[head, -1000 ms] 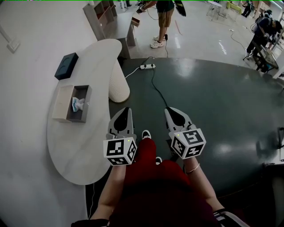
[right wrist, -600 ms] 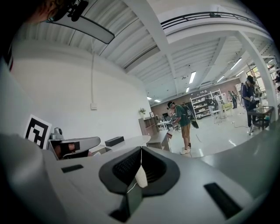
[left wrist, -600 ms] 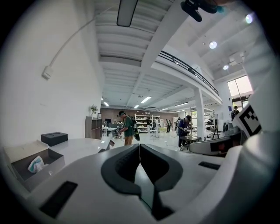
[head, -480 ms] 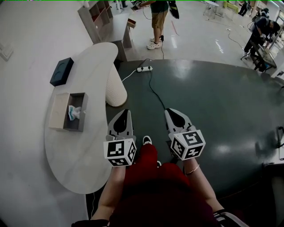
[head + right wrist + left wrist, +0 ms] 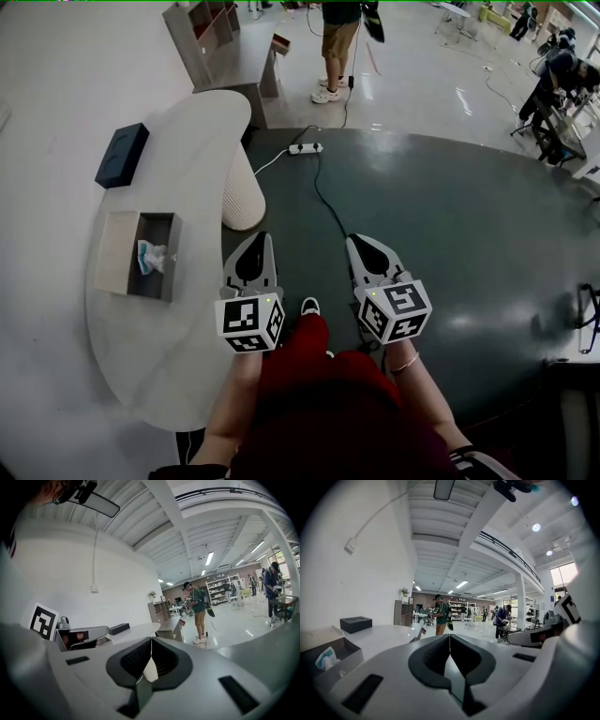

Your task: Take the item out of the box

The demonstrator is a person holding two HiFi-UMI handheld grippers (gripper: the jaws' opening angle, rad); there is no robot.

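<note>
An open grey box (image 5: 168, 256) with its pale lid (image 5: 112, 251) folded out lies on the white curved table (image 5: 183, 178), left of both grippers. Inside it sits a crumpled blue-and-white item (image 5: 149, 256). The box (image 5: 343, 654) and item (image 5: 325, 658) also show at the lower left of the left gripper view. My left gripper (image 5: 255, 240) is shut and empty, held over the table's right edge, well short of the box. My right gripper (image 5: 357, 242) is shut and empty over the dark floor. Both pairs of jaws meet in a thin line at the left gripper (image 5: 449, 637) and the right gripper (image 5: 151, 641).
A dark flat box (image 5: 121, 155) lies farther back on the table. The table's white pedestal (image 5: 243, 192) stands beside a power strip (image 5: 305, 147) and a black cable (image 5: 326, 202) on the dark floor. A person (image 5: 337, 47) stands beyond, near a grey shelf unit (image 5: 202, 33).
In the head view the table and box have slid left and lower. Both grippers keep the same pose side by side, still shut.
</note>
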